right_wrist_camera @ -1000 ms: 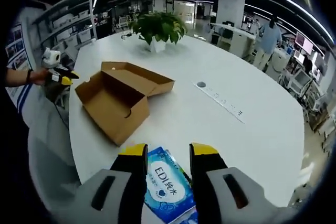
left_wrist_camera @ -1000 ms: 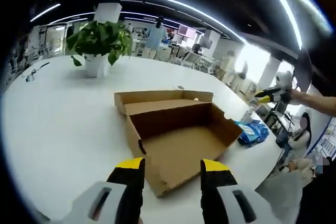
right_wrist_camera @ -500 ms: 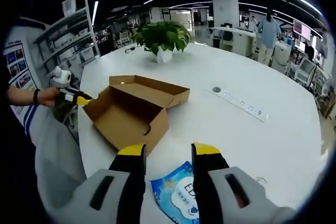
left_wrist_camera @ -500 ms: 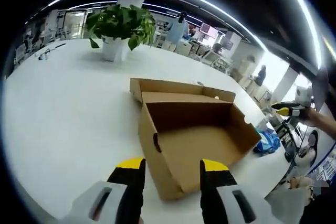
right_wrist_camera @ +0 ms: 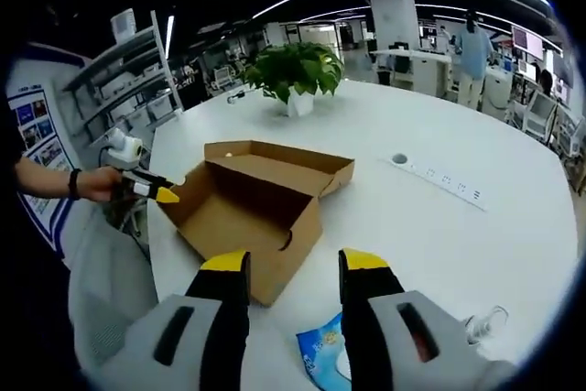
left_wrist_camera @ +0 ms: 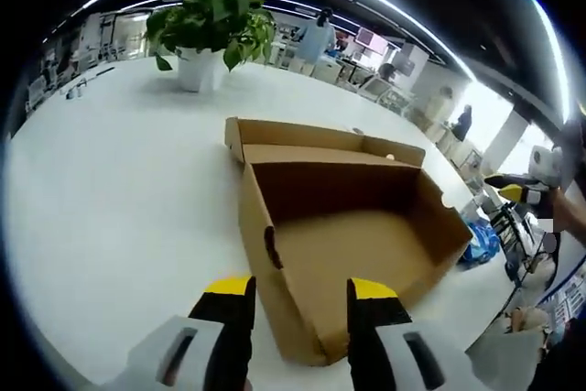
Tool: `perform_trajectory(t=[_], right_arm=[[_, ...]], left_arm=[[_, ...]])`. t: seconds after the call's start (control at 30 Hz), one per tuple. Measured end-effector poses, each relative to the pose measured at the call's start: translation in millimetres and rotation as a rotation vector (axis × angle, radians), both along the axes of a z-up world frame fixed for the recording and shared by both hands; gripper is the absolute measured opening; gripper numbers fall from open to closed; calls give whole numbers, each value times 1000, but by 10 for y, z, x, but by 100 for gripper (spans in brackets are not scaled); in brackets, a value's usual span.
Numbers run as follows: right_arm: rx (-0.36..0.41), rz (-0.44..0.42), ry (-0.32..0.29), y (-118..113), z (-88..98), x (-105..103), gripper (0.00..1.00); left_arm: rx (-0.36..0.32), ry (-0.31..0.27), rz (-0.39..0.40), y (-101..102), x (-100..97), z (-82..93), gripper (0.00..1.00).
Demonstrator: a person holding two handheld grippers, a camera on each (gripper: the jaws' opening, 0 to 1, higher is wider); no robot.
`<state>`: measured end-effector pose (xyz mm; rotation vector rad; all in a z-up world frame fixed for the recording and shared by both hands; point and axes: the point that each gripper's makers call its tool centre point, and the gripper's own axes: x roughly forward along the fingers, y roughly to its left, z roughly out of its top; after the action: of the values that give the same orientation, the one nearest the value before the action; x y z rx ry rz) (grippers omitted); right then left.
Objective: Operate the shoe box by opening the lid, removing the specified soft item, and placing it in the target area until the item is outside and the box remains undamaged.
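Observation:
The brown cardboard shoe box (left_wrist_camera: 357, 244) lies open on the white table, its lid (left_wrist_camera: 320, 137) folded back flat behind it, and its inside looks bare. My left gripper (left_wrist_camera: 298, 304) is open, jaws apart just above the box's near corner. The blue soft pack (left_wrist_camera: 481, 244) lies on the table beyond the box's right end. In the right gripper view the box (right_wrist_camera: 256, 203) is ahead, and the blue pack (right_wrist_camera: 322, 361) lies on the table low between the jaws of my open right gripper (right_wrist_camera: 293, 272), apart from them. The left gripper (right_wrist_camera: 151, 190) shows at the box's left end.
A potted green plant (left_wrist_camera: 209, 38) (right_wrist_camera: 293, 70) stands on the far side of the table (left_wrist_camera: 110, 190). A white power strip (right_wrist_camera: 444, 185) lies to the right of the box. A clear plastic scrap (right_wrist_camera: 481, 322) sits near the table edge. People and desks are in the background.
The right gripper has drawn back from the blue pack, which now sits lower between its jaws. The left gripper has come closer to the box's near corner.

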<state>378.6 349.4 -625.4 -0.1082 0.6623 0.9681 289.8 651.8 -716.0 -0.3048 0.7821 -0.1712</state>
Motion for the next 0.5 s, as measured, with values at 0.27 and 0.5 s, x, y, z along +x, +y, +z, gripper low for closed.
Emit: perform_trajectory(t=[0.27, 0.5], right_arm=[[11, -6, 12, -43, -17, 0, 37], [14, -18, 14, -72, -18, 15, 37]], left_arm=[[21, 25, 1, 25, -23, -68, 29], [64, 27, -63, -3, -40, -87, 24]])
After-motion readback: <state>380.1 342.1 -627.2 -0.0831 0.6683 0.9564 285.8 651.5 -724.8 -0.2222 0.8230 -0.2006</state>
